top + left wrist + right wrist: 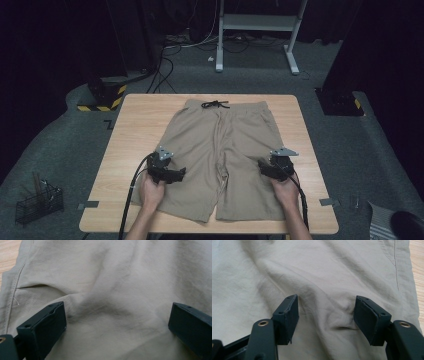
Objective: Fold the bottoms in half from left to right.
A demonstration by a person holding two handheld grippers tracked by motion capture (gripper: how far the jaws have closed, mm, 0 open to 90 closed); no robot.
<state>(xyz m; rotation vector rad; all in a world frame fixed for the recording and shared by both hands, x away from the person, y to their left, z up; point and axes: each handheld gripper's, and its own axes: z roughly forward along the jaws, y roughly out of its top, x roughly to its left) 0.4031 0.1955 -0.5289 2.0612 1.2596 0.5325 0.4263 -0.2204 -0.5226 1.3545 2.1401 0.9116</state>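
A: What's the cloth like?

B: The khaki shorts [222, 150] are thin woven fabric, softly creased, lying flat in the middle of the pale wooden table [130, 130], with a black drawstring [215, 104] at the waistband.

A: And the tools?

B: The left gripper [170, 172] and right gripper [267, 167] each rest on a leg, their blocky matte-black jaws spread apart with wrinkled cloth bunched between them.

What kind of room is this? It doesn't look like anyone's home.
Probably a lab or recording studio, not a home. A lone wooden table stands on grey carpet among dark drapes, loose cables trail over the floor, and a white metal stand sits behind. Khaki shorts lie spread flat for handling.
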